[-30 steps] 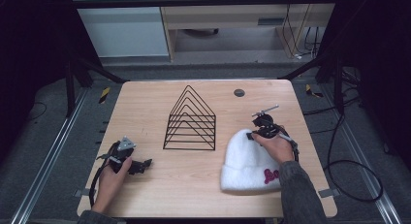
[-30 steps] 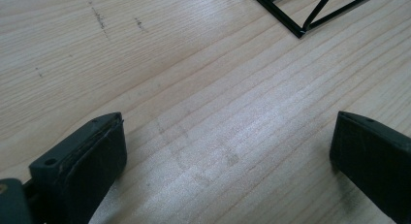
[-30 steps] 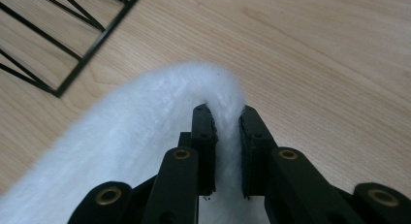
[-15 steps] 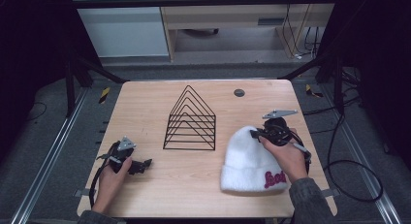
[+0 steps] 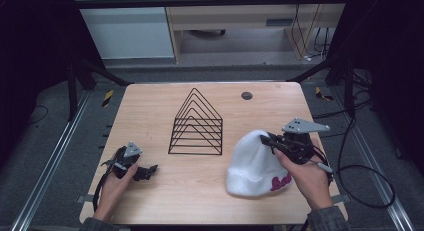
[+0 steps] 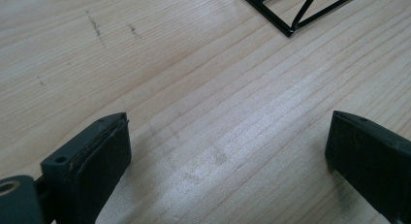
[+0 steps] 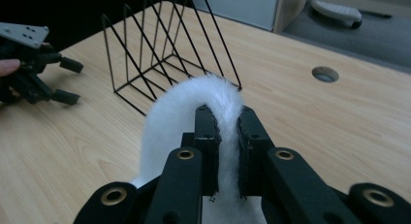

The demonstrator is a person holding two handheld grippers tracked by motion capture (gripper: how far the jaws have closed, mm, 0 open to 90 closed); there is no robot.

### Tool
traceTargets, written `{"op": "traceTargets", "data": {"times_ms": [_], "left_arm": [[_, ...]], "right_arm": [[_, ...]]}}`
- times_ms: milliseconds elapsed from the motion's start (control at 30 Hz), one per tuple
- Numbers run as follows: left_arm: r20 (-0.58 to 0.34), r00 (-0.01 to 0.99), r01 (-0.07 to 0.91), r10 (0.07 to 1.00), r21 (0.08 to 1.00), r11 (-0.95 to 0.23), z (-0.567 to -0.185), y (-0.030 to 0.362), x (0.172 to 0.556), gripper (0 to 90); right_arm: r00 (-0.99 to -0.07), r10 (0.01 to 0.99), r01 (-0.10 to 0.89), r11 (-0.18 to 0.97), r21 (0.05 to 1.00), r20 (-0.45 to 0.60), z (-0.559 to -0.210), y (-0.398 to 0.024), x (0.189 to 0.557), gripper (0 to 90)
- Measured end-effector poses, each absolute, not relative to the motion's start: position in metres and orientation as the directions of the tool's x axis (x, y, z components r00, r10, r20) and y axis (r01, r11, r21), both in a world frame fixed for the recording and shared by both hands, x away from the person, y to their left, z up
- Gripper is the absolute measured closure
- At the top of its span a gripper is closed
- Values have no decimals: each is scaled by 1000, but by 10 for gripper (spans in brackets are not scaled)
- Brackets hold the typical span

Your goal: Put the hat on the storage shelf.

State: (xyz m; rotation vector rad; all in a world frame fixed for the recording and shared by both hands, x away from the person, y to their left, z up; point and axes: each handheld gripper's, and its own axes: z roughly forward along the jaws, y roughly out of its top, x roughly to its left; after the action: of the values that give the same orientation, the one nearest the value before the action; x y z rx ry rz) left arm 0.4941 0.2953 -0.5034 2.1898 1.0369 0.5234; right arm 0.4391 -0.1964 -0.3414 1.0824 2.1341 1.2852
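White and fluffy, the hat (image 5: 255,166) lies on the right side of the wooden bench (image 5: 165,196), in front of the black wire rack (image 5: 196,125). The right tongs (image 5: 266,139) are closed tight on the top of the hat, and a fold of soft wool (image 7: 224,95) sticks up between the pads. The rest of the hat looks like it hangs down to the bench, with its pink letters (image 5: 281,181) near the person's right hand (image 5: 305,176).

The left tongs (image 5: 149,172) rest on the bench, wide open, with nothing in them. Through them you see bare wood and a corner of the rack (image 6: 291,30).

To do this lift well, I think the right tongs should keep squeezing hard, because wool is slippery. Go up slowly so the hat does not swing. Keep it away from the rack wires, which could catch the wool. The left tongs could come over and hold the brim, so the hat opens up.
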Motion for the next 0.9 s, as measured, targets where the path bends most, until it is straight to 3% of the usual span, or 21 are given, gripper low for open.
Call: {"op": "traceTargets", "data": {"times_ms": [167, 233, 400, 900], "left_arm": [[101, 607, 484, 789, 740, -467, -496, 293, 490, 29], [72, 605, 434, 793, 805, -404, -488, 294, 488, 34], [68, 621, 411, 781, 820, -398, -470, 294, 486, 36], [27, 762, 271, 648, 894, -356, -350, 253, 487, 39]], "right_arm": [[-612, 791, 373, 268, 888, 18, -331, -195, 436, 819], [-612, 791, 358, 269, 894, 7, -323, -194, 437, 819], [-606, 795, 333, 265, 905, -10, -304, -190, 439, 820], [-587, 809, 241, 215, 946, -35, -230, -175, 463, 819]]}}
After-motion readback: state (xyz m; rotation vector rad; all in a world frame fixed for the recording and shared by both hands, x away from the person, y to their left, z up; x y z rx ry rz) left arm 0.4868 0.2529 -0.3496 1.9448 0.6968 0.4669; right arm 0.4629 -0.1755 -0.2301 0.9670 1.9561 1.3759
